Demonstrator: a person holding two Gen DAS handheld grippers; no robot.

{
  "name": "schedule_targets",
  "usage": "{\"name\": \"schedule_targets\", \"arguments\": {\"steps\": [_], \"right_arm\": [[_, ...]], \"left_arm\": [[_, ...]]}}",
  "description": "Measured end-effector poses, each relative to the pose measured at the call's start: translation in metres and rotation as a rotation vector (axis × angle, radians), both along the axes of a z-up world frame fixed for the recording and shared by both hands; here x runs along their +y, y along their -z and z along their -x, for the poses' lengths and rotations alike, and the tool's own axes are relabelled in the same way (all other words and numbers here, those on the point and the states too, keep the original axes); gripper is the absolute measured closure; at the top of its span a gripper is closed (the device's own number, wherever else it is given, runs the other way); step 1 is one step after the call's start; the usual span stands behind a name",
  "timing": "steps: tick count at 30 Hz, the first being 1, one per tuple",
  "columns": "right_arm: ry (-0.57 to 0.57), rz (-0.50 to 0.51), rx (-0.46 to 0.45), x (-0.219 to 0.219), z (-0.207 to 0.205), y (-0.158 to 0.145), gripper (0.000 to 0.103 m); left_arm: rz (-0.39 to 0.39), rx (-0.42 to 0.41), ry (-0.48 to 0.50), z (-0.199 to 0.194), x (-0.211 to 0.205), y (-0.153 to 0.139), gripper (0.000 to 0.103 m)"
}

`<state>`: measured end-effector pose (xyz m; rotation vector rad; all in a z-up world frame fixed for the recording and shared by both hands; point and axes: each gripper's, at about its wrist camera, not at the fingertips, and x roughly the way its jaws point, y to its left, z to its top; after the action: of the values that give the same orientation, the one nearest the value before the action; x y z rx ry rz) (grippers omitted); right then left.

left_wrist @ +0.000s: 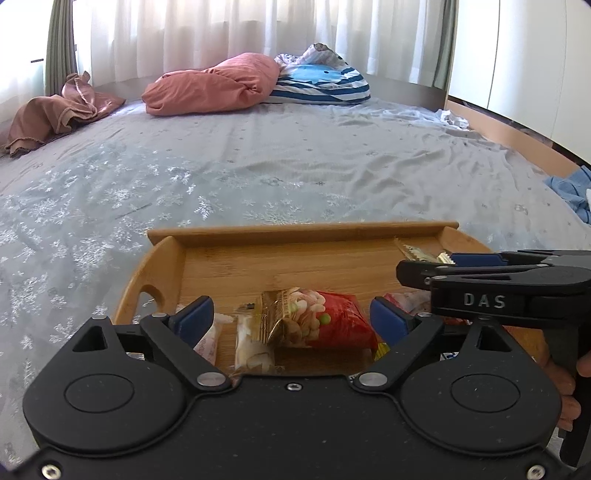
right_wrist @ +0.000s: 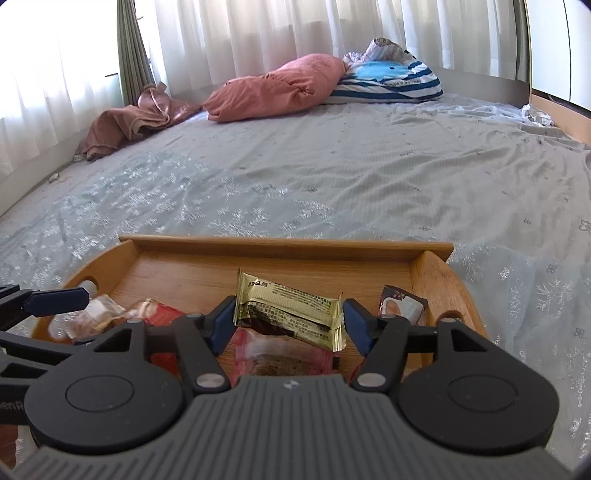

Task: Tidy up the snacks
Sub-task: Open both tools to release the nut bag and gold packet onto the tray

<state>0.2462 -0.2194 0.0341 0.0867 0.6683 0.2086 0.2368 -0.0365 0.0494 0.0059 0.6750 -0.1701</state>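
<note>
One wooden tray on bedsheet

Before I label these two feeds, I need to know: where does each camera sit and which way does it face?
Left wrist: on the left gripper, looking forward and down over the tray and red packet toward the pillows; the right gripper and a hand show at right.
Right wrist: on the right gripper, facing likewise, a gold packet between its open fingers; the left gripper's finger shows at left.
Shared: tray, bed, pillows, curtains.
</note>
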Motion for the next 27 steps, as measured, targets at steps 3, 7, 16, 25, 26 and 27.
{"name": "schedule_targets", "arguments": {"steps": [3, 7, 16, 25, 26, 27], "right_arm": [[0.003, -0.019, -0.019, -0.002, 0.012, -0.01, 0.027], [-0.006, -0.016, -0.051, -0.001, 0.031, -0.023, 0.026], [-0.041, 0.001, -0.124, 0.006, 0.076, -0.054, 0.024], [-0.059, 0.022, -0.163, 0.015, 0.116, -0.066, 0.021], [-0.06, 0.026, -0.165, 0.016, 0.121, -0.066, 0.021], [-0.059, 0.027, -0.165, 0.017, 0.126, -0.065, 0.021]], "left_arm": [[-0.005, -0.025, 0.014, 0.011, 0.002, -0.011, 0.009], [-0.03, -0.054, 0.015, 0.028, 0.003, -0.026, 0.003], [-0.033, -0.025, -0.011, 0.069, 0.015, -0.049, 0.002], [-0.013, -0.022, -0.042, 0.113, 0.032, -0.061, 0.002], [-0.012, -0.022, -0.045, 0.118, 0.033, -0.061, 0.002], [-0.011, -0.022, -0.047, 0.124, 0.034, -0.061, 0.002]]}}
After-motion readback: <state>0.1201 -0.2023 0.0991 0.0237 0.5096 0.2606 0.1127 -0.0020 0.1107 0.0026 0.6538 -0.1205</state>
